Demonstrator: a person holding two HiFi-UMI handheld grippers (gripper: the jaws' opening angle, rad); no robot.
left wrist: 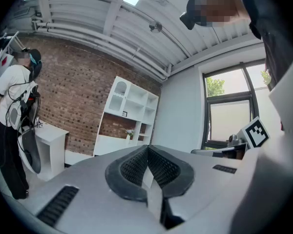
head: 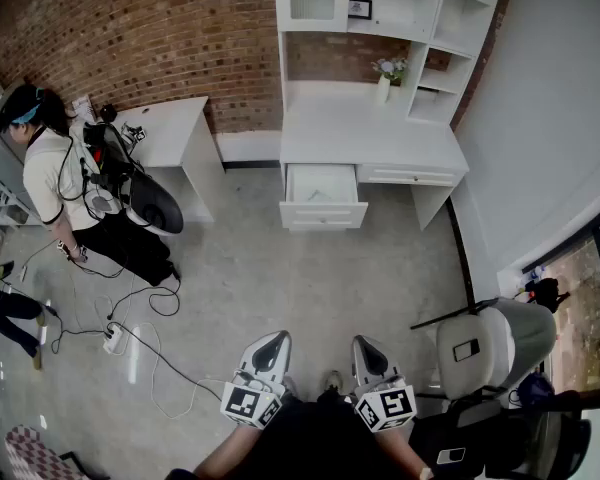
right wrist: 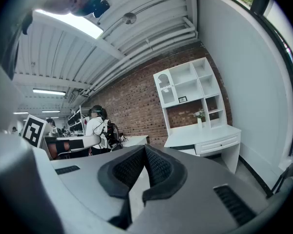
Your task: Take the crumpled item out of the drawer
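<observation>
The white desk (head: 370, 133) with a shelf unit stands against the brick wall, far ahead of me. Its left drawer (head: 321, 196) is pulled open; the inside looks pale and I cannot make out a crumpled item there. My left gripper (head: 276, 339) and right gripper (head: 363, 346) are held low, close to my body, side by side and pointing toward the desk. Both are shut with nothing between the pads. In the left gripper view the gripper (left wrist: 147, 148) has its tips touching; the right gripper (right wrist: 144, 146) shows the same, with the desk (right wrist: 201, 130) beyond.
A person (head: 58, 173) stands at the left beside a small white table (head: 170, 128). Cables and a power strip (head: 113, 337) lie on the floor to my left. An office chair (head: 492, 343) is close on my right. A vase of flowers (head: 385, 78) sits on the desk.
</observation>
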